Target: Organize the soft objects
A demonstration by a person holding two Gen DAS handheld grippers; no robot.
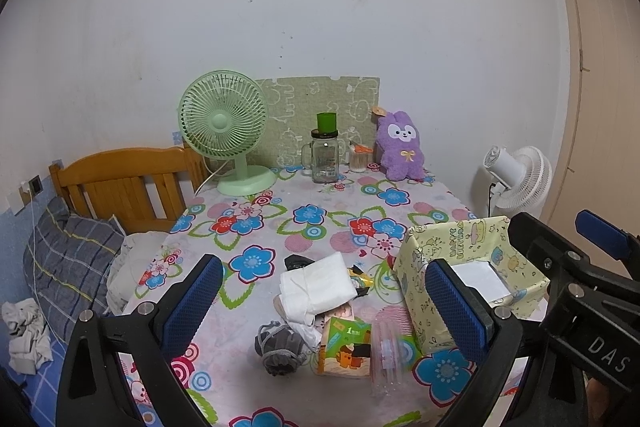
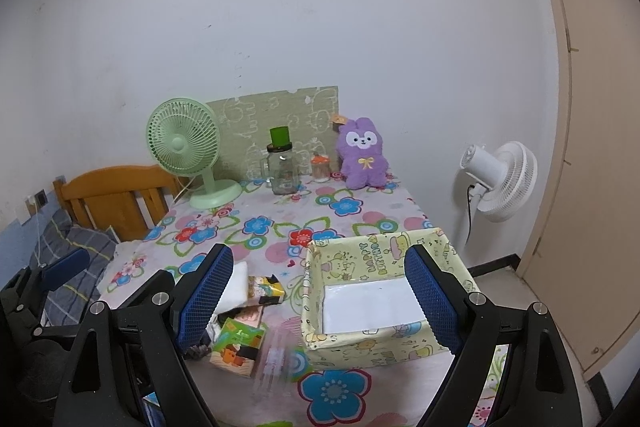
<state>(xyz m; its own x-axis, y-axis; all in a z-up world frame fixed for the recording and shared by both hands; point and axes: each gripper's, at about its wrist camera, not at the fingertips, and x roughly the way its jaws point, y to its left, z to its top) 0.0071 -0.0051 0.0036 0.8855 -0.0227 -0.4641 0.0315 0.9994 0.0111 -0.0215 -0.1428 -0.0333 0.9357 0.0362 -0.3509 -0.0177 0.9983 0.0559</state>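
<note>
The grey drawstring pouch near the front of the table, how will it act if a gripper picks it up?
The grey pouch lies slumped and creased, so it will probably sag and fold when pinched rather than hold its shape. Its fuzzy-looking fabric suggests a decent grip, not a slippery one. It seems light, and it should slide instead of rolling if pushed across the tablecloth.

Clear packet [image 1: 386, 351] blurred, contents unreadable.
</note>
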